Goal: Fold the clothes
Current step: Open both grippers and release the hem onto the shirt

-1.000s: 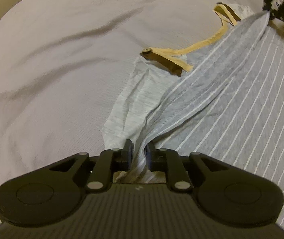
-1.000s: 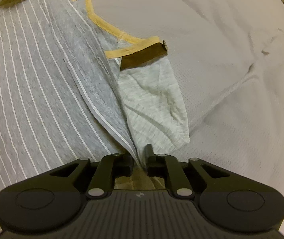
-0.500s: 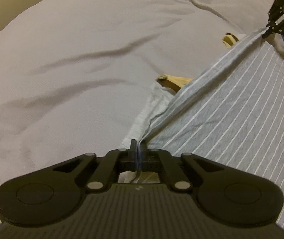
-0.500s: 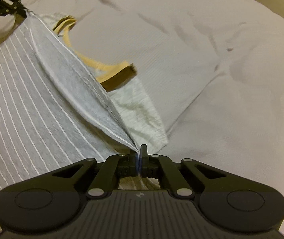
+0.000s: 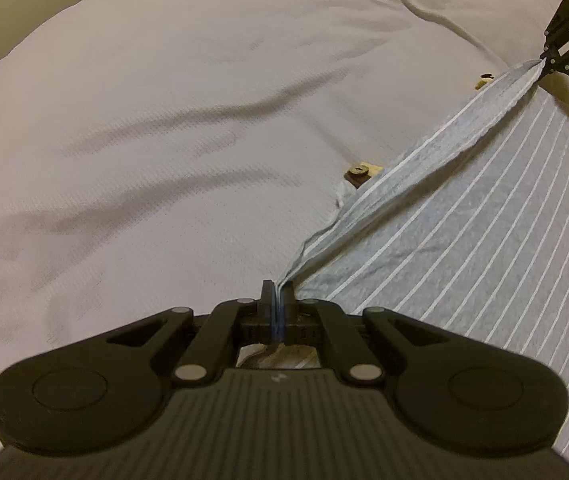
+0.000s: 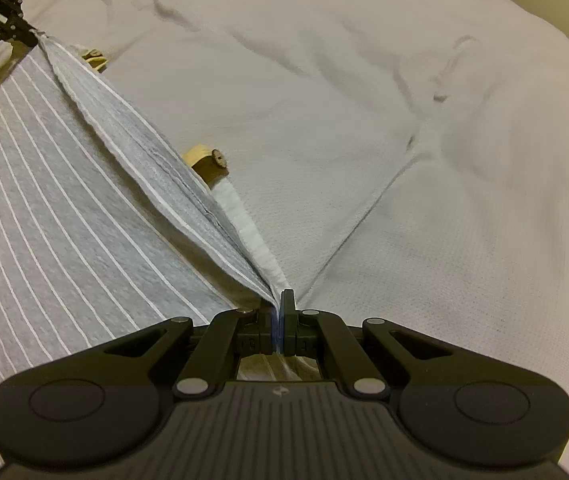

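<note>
While both claws pinch the same edge, the left gripper [image 5: 277, 294] and right gripper [image 6: 280, 304] hold the grey white-striped knit garment [image 5: 484, 240] taut between them. Its ridged fold stretches diagonally ahead of each claw over the dimpled white bedsheet [image 5: 164, 120], partly covering a tan strap with a round button [image 6: 208, 158].

Striped garment [image 5: 464, 240] running off right edge of my left wrist view and off left edge of my right wrist view; full outline not showing. Its raised edge covering most of tan strap [image 6: 204, 160]; only buttoned end peeking out. Light grey cloth [image 6: 244, 208] beneath mostly hiding, kind unclear.
</note>
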The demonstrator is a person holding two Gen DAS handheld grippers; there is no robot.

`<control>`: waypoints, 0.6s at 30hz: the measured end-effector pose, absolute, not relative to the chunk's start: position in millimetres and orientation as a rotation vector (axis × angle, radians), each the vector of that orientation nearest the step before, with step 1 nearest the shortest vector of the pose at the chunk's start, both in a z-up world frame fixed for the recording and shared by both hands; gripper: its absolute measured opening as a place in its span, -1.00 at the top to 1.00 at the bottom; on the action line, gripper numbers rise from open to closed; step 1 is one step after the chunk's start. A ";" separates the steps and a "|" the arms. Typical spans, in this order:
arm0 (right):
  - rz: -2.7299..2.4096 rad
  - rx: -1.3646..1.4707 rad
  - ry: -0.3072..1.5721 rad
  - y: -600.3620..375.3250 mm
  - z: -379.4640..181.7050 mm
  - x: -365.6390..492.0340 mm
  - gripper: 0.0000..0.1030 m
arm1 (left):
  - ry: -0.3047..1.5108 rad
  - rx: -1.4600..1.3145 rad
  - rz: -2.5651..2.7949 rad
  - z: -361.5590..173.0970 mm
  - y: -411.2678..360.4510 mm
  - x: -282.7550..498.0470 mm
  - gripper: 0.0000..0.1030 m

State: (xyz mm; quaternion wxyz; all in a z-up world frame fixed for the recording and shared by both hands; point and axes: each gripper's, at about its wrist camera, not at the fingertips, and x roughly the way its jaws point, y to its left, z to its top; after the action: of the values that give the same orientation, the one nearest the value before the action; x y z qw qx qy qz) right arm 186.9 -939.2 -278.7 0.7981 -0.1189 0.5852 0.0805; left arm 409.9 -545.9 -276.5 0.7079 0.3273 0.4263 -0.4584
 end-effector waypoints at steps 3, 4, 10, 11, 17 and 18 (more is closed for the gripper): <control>0.168 -0.262 1.256 -940.4 -281.0 190.7 1.00 | 0.940 0.721 -1.013 -277.6 -547.5 413.8 0.99; 0.164 -0.263 1.253 -940.8 -281.2 192.1 1.00 | 0.941 0.717 -1.010 -278.5 -548.0 415.4 0.99; 0.142 -0.281 1.269 -941.4 -290.0 199.2 1.00 | 0.994 0.714 -0.960 -292.5 -550.4 422.7 0.68; 0.131 -0.284 1.274 -942.1 -291.6 200.2 0.99 | 0.988 0.708 -0.937 -291.9 -548.5 424.9 0.62; -0.029 -0.325 1.163 -948.2 -277.5 196.3 0.64 | 0.937 0.677 -0.875 -277.6 -540.3 420.0 0.59; -0.055 -0.319 1.144 -948.7 -273.0 194.3 0.64 | 0.928 0.673 -0.871 -274.3 -539.2 417.6 0.59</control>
State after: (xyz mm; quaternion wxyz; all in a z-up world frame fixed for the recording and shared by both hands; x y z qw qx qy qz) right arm 194.3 -948.7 -273.0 0.8285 -0.1504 0.5388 -0.0261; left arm 417.6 -539.2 -274.3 0.7518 0.3080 0.4250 -0.3990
